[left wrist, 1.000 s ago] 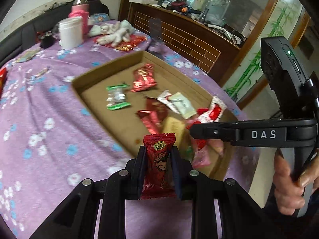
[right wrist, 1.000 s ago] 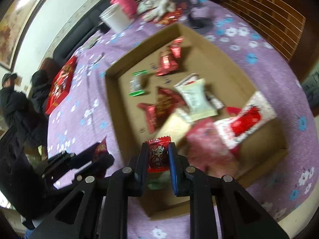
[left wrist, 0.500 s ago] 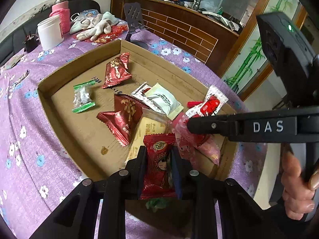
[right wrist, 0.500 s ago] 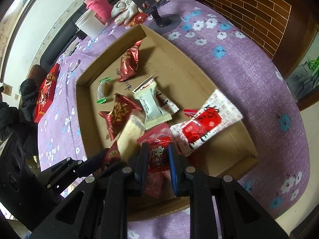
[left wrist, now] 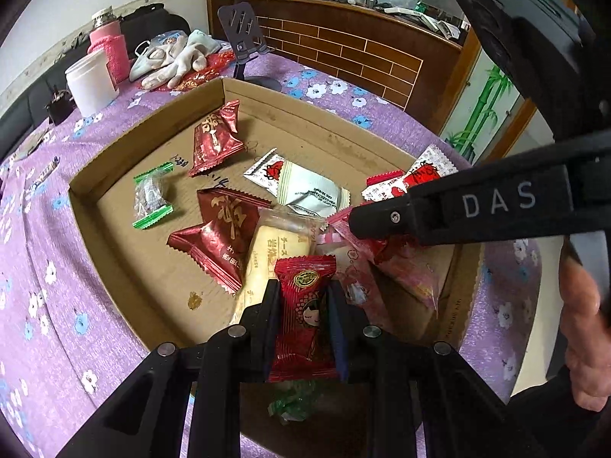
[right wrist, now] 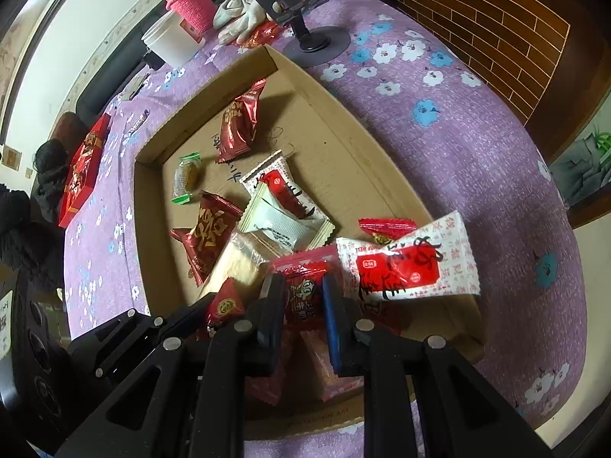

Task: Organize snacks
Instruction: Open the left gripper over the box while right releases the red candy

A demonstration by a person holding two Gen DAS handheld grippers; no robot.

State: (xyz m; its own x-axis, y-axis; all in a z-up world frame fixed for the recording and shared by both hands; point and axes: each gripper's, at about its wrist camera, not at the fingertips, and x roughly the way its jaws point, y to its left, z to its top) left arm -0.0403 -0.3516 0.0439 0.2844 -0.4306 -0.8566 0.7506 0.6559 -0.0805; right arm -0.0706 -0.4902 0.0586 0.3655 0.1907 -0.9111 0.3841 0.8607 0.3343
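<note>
A shallow cardboard box [left wrist: 114, 160] [right wrist: 355, 129] on the purple flowered cloth holds several wrapped snacks. My left gripper [left wrist: 303, 297] is shut on a red packet with a doll's face [left wrist: 305, 320] above the box's near corner. My right gripper [right wrist: 301, 297] is shut on a small red candy packet [right wrist: 305, 301], over a pink packet [right wrist: 336, 366] in the box. In the left wrist view the right gripper's arm [left wrist: 458, 210] reaches in from the right, held by a hand [left wrist: 580, 324]. The right wrist view shows the left gripper's fingertips [right wrist: 191, 309] with the red packet's top [right wrist: 225, 305].
In the box lie dark red packets [left wrist: 215, 137], a green-ended candy [left wrist: 151, 194], white sachets [left wrist: 309, 191] and a long white and red packet [right wrist: 412, 263]. Behind it stand a phone stand [right wrist: 317, 42], a white cup [left wrist: 91, 84], a pink bottle [left wrist: 109, 45] and gloves [left wrist: 175, 57]. A red box [right wrist: 82, 168] lies far left.
Both grippers have come forward and lower over the box's near corner, each still gripping its packet. The box now fills more of both views.
</note>
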